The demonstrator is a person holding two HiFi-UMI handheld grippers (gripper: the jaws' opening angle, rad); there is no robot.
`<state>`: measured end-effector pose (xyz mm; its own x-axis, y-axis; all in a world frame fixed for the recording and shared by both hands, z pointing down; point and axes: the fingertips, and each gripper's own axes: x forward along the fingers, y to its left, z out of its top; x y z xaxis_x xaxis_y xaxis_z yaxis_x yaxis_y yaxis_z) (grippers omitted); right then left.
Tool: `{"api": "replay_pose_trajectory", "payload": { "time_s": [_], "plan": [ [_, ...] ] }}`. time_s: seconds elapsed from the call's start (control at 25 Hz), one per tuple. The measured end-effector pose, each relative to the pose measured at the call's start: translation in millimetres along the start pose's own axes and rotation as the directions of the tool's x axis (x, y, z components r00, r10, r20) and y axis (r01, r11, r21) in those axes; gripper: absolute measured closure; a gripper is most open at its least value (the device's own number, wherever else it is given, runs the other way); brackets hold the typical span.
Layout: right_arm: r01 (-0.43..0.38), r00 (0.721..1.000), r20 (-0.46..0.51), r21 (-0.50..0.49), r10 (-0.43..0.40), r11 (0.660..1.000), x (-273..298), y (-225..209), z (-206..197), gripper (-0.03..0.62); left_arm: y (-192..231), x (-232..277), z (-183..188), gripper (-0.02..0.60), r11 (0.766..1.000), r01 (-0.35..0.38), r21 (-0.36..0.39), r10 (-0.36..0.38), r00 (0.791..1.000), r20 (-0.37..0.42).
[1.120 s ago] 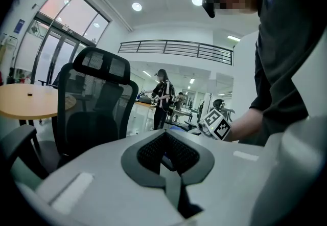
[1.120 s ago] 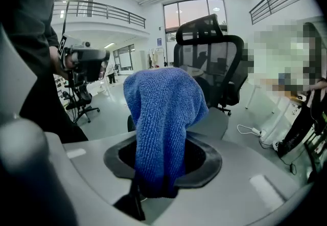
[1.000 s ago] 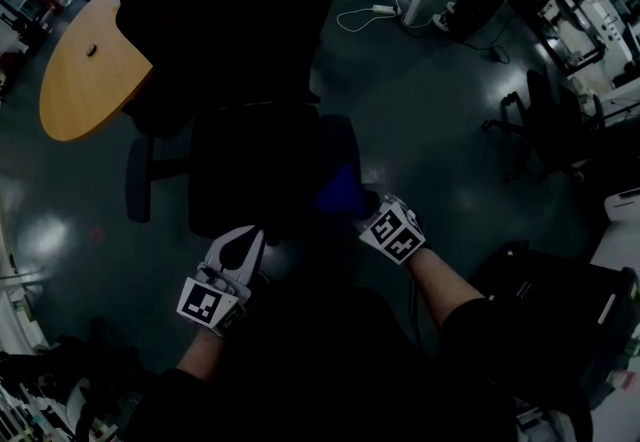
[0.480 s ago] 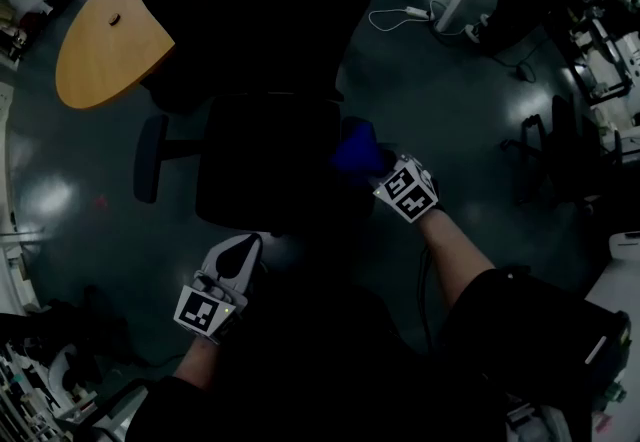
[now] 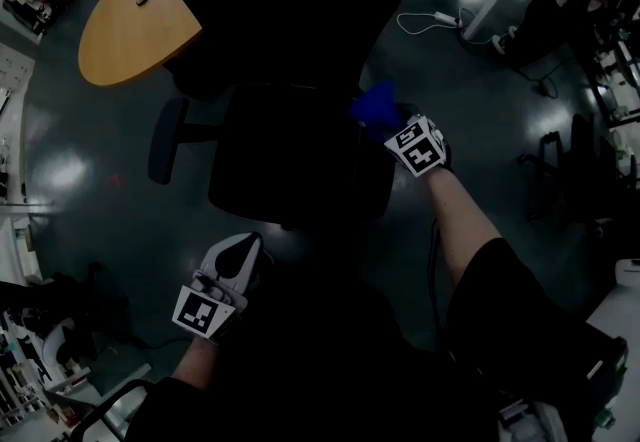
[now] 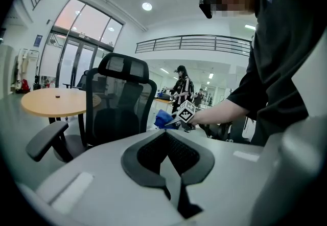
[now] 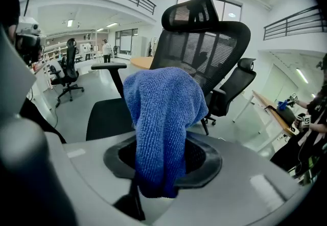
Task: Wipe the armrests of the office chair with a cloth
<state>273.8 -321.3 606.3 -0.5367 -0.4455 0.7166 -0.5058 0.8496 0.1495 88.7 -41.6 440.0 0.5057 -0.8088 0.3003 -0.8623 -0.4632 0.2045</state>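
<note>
Dark glossy floor [image 5: 90, 180] carries the black office chair [image 5: 300, 160] and a round wooden table [image 5: 135, 25] from overhead, while its own view shows the left gripper [image 6: 166, 138] with jaws closed on nothing, and the right gripper [image 7: 153, 168], in its view, clamps a blue cloth [image 7: 161, 117] held up near the chair's mesh back.

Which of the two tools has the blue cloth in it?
The right tool has it: the blue cloth is clamped between its jaws. The left tool is shut with nothing in it.
</note>
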Motion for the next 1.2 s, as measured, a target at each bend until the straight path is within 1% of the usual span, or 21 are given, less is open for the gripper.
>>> {"api": "replay_pose_trajectory", "payload": {
  "time_s": [0.12,0.2,0.4,0.56,0.64,0.72,0.84,1.0,1.12,1.2],
  "plan": [
    [0.012,1.0,0.027,0.039,-0.013,0.999,-8,3,5,0.43,-4,1,3,0.566,1.0,0.019,0.007,-0.019,1.0,0.009],
    [0.003,0.998,0.055,0.04,-0.006,0.999,-22,16,8,0.43,-8,4,6,0.566,0.999,0.037,0.013,-0.037,0.999,0.014],
    [-0.061,0.993,0.104,0.002,0.06,0.998,-62,76,-1,0.43,-19,12,10,0.566,0.996,0.086,0.026,-0.086,0.996,0.024],
    [-0.113,0.988,0.108,0.014,0.111,0.993,-86,123,-21,0.43,-29,14,10,0.566,0.993,0.111,0.028,-0.111,0.994,0.019],
    [-0.124,0.987,0.101,0.016,0.122,0.992,-91,139,-27,0.43,-31,11,8,0.566,0.992,0.12,0.028,-0.12,0.993,0.013],
    [-0.119,0.989,0.098,0.03,0.115,0.992,-91,147,-32,0.43,-33,5,5,0.566,0.992,0.126,0.027,-0.126,0.992,0.005],
    [-0.103,0.988,0.125,0.083,0.092,0.991,-91,147,-28,0.43,-35,-5,2,0.566,0.991,0.131,0.025,-0.131,0.991,-0.004],
    [-0.109,0.975,0.208,0.175,0.072,0.978,-99,157,0,0.43,-29,-26,0,0.566,0.988,0.148,0.029,-0.149,0.989,0.003],
    [-0.146,0.958,0.28,0.263,0.069,0.954,-115,184,22,0.43,-23,-45,2,0.566,0.986,0.161,0.032,-0.162,0.986,0.034],
    [-0.168,0.945,0.319,0.299,0.068,0.939,-130,213,38,0.43,-19,-61,6,0.566,0.984,0.173,0.036,-0.175,0.982,0.065]
  ]
}}
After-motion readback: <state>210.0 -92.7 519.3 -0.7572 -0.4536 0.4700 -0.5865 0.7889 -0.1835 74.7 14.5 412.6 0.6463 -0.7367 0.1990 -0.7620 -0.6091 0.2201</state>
